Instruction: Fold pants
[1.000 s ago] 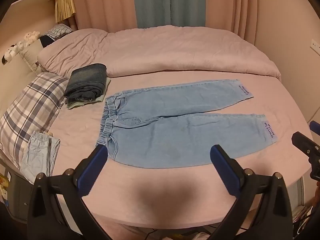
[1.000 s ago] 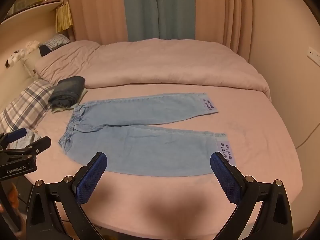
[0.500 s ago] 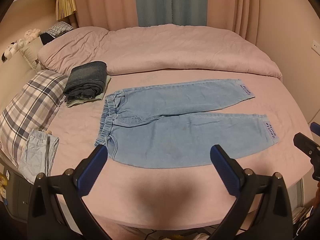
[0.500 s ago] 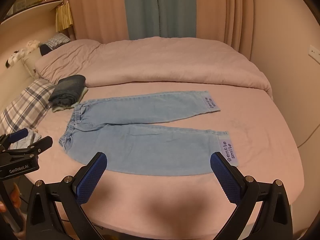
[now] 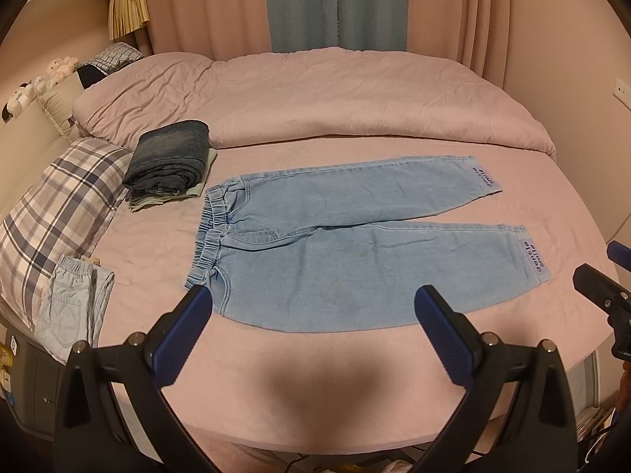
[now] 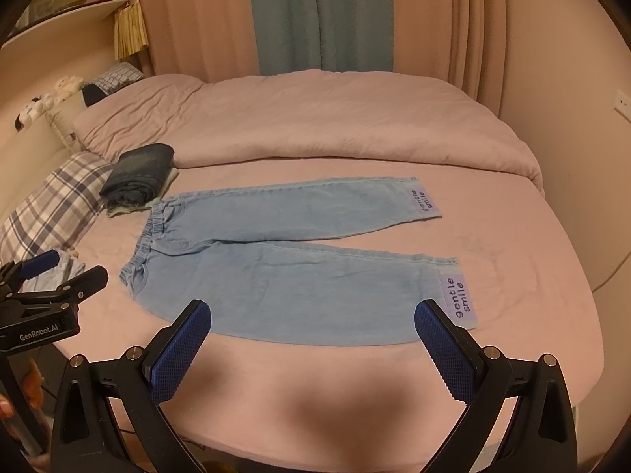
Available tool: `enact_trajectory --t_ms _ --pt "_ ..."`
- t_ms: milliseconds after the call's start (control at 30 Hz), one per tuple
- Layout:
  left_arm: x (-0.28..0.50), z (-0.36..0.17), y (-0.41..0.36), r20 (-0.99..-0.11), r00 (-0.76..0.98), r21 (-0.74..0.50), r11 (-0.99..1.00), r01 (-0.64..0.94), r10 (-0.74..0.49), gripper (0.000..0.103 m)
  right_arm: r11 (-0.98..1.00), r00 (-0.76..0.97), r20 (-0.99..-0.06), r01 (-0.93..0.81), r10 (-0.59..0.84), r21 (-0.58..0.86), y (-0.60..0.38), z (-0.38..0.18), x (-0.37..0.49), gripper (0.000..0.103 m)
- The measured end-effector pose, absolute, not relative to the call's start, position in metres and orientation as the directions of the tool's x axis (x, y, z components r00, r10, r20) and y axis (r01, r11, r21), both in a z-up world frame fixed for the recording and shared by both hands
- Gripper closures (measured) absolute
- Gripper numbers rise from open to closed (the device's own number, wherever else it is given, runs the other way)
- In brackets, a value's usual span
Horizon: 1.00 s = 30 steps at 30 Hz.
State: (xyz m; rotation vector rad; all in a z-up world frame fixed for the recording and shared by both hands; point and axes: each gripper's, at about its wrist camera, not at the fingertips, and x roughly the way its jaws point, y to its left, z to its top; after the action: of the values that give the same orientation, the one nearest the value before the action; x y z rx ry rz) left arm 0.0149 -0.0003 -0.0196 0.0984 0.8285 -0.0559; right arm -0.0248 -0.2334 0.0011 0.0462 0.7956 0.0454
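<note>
Pants spread flat, both tongs released

Left tongs (image 5: 313, 315) and right tongs (image 6: 313, 317) hover parted at six o'clock; light denim pants (image 5: 355, 240) lie centred on the bed (image 5: 315, 386), likely soft and floppy, so grip waistband (image 5: 211, 232) and hem (image 6: 457, 295).

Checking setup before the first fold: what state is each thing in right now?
light blue pants: spread flat on the bed, unfolded, legs apart
left gripper: open, empty, above the near bed edge
right gripper: open, empty
dark jeans: folded, stacked on a pale garment
pale blue garment: lying loosely at the bed's left edge
plaid pillow: lying flat
curtains: drawn shut
</note>
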Motion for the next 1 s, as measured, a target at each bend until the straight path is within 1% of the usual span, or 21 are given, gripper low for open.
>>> enact_trajectory --t_ms 1000 --pt "0.0133 -0.0225 0.0026 -0.737 0.676 0.065 0.993 0.097 -0.018 0.000 0.998 0.697 -0.714 -0.032 0.067 0.063 -0.2288 -0.0021 -0.0245 0.000"
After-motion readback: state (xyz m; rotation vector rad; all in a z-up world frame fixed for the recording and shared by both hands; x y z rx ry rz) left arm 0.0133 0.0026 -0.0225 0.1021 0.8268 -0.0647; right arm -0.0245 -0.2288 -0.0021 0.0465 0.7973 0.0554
